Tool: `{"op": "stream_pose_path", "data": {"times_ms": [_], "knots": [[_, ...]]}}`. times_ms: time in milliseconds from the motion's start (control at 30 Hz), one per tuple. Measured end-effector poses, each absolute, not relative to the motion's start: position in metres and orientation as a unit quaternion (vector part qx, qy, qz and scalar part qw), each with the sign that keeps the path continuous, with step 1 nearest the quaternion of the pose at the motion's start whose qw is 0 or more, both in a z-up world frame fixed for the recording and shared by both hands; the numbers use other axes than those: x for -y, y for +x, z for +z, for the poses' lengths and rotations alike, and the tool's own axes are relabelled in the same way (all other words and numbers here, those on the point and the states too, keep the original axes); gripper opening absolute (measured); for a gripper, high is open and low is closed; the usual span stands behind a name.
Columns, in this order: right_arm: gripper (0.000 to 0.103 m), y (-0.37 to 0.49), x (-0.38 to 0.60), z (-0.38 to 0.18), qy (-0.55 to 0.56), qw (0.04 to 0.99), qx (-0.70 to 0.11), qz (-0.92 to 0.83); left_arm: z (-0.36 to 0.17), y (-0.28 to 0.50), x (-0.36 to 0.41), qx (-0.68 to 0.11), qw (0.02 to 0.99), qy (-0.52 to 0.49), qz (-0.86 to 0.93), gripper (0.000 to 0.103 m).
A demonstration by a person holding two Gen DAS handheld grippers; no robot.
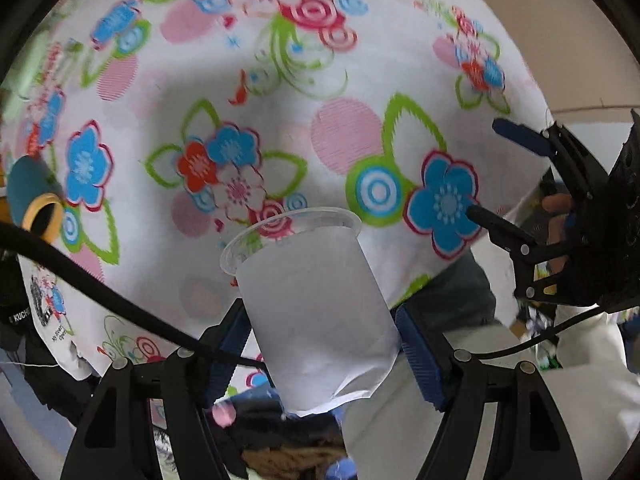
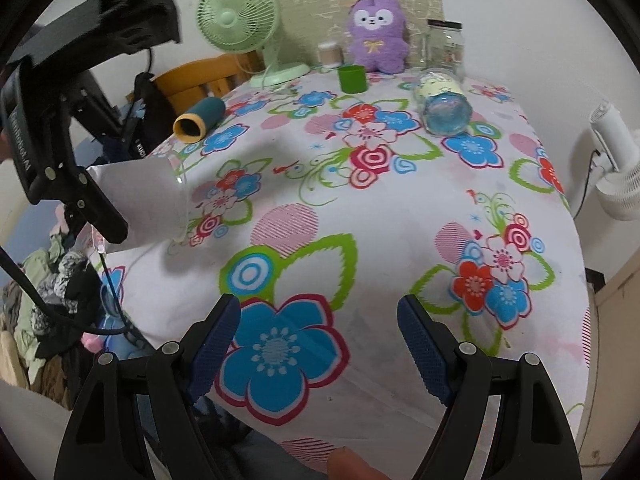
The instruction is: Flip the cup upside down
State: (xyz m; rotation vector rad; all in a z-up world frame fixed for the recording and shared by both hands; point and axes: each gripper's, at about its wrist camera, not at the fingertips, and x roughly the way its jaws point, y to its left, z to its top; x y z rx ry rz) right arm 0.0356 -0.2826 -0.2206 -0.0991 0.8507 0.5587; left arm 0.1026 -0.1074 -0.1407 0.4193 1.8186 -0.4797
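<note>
A clear plastic cup [image 1: 316, 304] with a white paper wrap sits between the blue pads of my left gripper [image 1: 320, 344], which is shut on its body. The cup is tilted, with its rim pointing away from me toward the flowered tablecloth [image 1: 280, 128]. In the right wrist view the same cup [image 2: 140, 200] lies nearly sideways above the table's left edge, held by the left gripper [image 2: 96, 200]. My right gripper [image 2: 320, 336] stands open over the near edge of the table with nothing between its fingers. The left wrist view also shows this right gripper [image 1: 500, 172], open at the right.
On the tablecloth [image 2: 400, 208] a dark teal tube [image 2: 200, 120] and a glass jar [image 2: 442, 108] lie on their sides. A green cup [image 2: 352, 78], a green fan [image 2: 240, 20], a purple plush toy [image 2: 376, 32] and an upright jar [image 2: 444, 44] line the far edge. A white fan [image 2: 616, 168] stands off the right side.
</note>
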Motion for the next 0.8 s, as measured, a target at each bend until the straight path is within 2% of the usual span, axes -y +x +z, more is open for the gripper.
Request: {"op": "stream_pose_path", "data": {"times_ms": [333, 800], "knots": [[0.083, 0.029, 0.271, -0.224, -0.058, 0.870, -0.394, 0.291, -0.178, 0.112, 0.118, -0.827, 0.485, 0.187, -0.213, 0.076], [0.083, 0.041, 0.263, -0.224, -0.063, 0.870, -0.391, 0.294, -0.184, 0.126, 0.122, -0.829, 0.483, 0.174, -0.222, 0.078]]}}
